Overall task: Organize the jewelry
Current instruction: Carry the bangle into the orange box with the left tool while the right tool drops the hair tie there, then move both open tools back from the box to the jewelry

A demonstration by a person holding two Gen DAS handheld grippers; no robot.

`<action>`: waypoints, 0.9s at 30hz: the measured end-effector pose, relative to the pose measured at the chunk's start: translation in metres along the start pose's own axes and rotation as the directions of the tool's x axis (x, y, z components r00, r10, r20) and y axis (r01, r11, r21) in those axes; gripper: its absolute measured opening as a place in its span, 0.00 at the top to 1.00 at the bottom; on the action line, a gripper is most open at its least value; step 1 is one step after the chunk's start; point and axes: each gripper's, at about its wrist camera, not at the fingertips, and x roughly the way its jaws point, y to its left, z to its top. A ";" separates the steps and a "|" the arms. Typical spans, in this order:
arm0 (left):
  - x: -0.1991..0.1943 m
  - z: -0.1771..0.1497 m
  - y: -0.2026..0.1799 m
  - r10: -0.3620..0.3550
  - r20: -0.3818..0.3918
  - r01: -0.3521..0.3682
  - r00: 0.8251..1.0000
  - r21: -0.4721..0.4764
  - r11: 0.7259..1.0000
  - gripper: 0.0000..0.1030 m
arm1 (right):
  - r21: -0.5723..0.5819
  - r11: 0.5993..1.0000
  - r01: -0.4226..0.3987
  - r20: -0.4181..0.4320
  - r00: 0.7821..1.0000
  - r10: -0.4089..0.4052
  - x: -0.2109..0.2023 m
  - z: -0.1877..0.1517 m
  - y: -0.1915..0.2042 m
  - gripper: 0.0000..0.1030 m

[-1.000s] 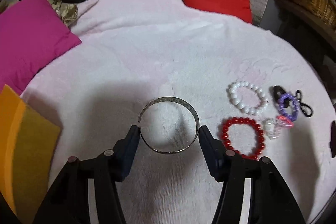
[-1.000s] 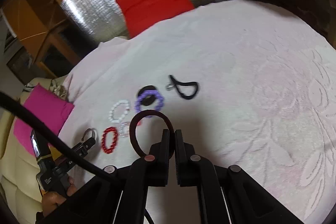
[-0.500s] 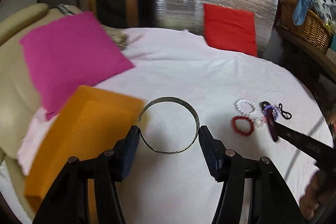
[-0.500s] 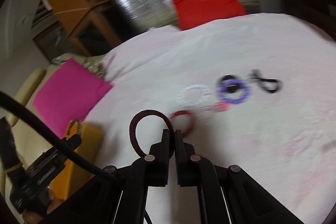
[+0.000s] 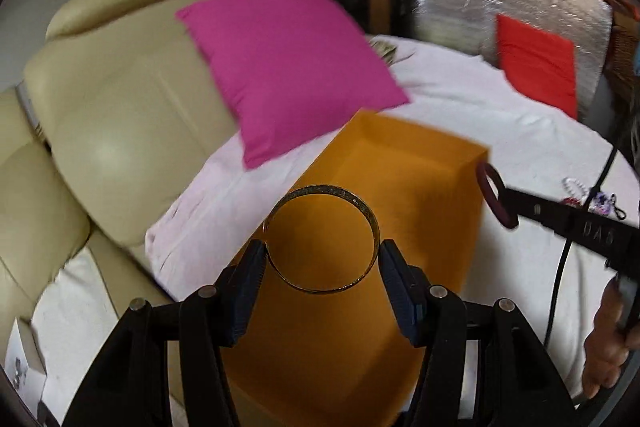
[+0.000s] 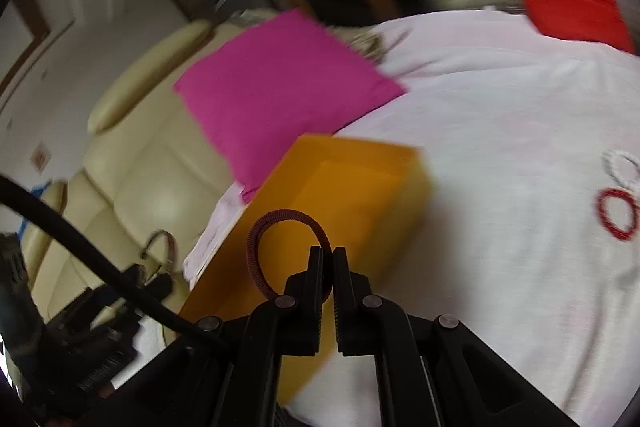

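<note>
While both items hang over the orange box (image 5: 400, 195) on the pink-white bedspread (image 6: 500, 115), the left gripper (image 5: 322, 259) grips an open metal bangle (image 5: 320, 239) across its width, and the right gripper (image 6: 328, 259), clenched tight, pinches a maroon hair tie (image 6: 256, 251).

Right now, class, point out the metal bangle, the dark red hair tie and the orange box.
metal bangle (image 5: 362, 205): left wrist view, upper right band.
dark red hair tie (image 6: 253, 247): right wrist view, left curve.
orange box (image 5: 416, 163): left wrist view, inner wall.
</note>
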 end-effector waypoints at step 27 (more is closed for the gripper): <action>0.017 -0.047 0.016 0.091 0.041 -0.094 0.995 0.089 0.992 0.38 | -0.008 0.993 0.119 0.000 0.993 -0.119 0.010 0.024 -0.008 0.85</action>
